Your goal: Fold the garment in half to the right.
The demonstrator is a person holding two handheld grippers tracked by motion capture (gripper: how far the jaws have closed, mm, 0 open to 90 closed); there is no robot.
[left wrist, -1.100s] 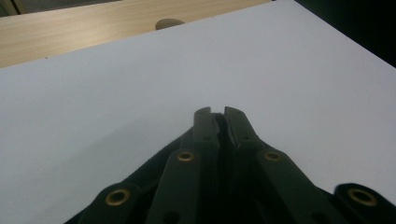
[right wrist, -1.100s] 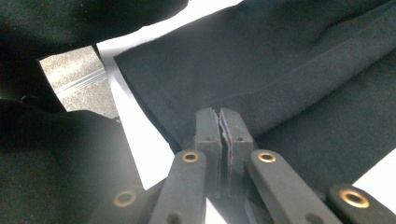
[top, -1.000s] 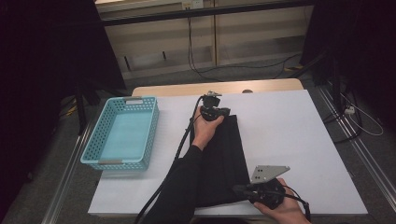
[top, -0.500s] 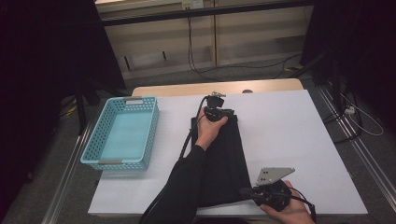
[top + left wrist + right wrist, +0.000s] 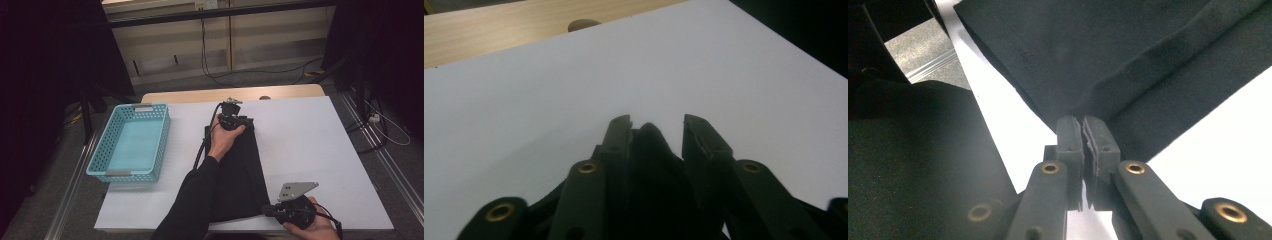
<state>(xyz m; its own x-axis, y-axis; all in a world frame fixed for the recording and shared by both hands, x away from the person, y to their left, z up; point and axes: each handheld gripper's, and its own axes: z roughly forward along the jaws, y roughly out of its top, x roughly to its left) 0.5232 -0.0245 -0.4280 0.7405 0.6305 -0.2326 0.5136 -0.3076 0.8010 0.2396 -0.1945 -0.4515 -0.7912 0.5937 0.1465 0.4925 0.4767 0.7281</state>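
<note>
A long black cloth (image 5: 240,175) lies flat down the middle of the white table (image 5: 310,140). At the cloth's far end a hand holds my left gripper (image 5: 244,119). In the left gripper view its jaws stand apart, left gripper (image 5: 656,122), with a folded tip of the cloth (image 5: 649,145) poking up between them. At the cloth's near right corner my right gripper (image 5: 266,210) lies low on the table, a grey plate (image 5: 297,190) on top. In the right gripper view its jaws are pressed together, right gripper (image 5: 1083,122), pinching the edge of the cloth (image 5: 1123,50).
A light blue plastic basket (image 5: 162,140) with nothing in it stands at the table's left. A wooden strip (image 5: 200,95) runs along the far edge. A dark sleeve (image 5: 192,200) lies over the cloth's left side. Bare white table spreads to the right.
Both grippers have drifted slightly right. The right one has slid a little toward the near edge with the cloth corner. The left one has settled at the far end.
</note>
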